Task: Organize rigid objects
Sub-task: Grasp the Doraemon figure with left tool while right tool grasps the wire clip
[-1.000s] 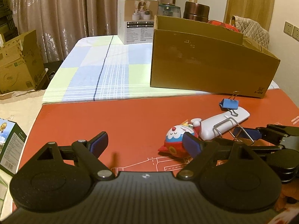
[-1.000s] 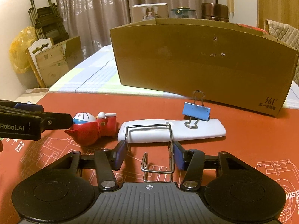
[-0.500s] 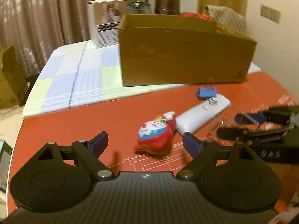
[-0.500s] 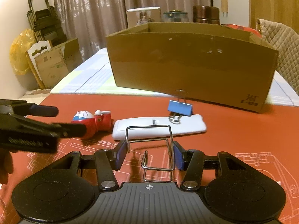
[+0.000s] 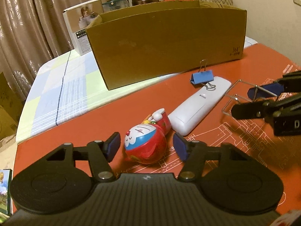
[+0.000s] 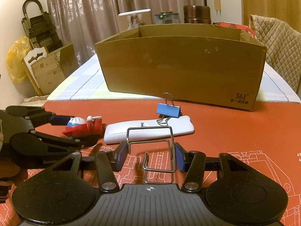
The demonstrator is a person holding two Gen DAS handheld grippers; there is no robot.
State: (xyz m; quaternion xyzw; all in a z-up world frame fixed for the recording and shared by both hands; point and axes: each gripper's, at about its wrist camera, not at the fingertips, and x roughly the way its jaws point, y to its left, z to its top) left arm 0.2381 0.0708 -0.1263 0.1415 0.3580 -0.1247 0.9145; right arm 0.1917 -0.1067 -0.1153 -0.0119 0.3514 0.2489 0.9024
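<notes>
We have the left gripper point(image 5: 146, 146) spread wide, one pad on either side of the toy point(image 5: 145, 143) lying on the red mat point(image 5: 112, 113), not yet squeezing. The right gripper point(image 6: 149, 155) is clamped on the wire stand point(image 6: 152, 146) (pinched across its width, so it cannot swing). Both probably belong in the cardboard box point(image 6: 180, 71) behind the remote point(image 6: 148, 130) and blue clip point(image 6: 168, 110).

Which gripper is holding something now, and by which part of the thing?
The right gripper holds the bent wire rack by its two upright side wires. The left gripper is open around the toy, holding nothing.
</notes>
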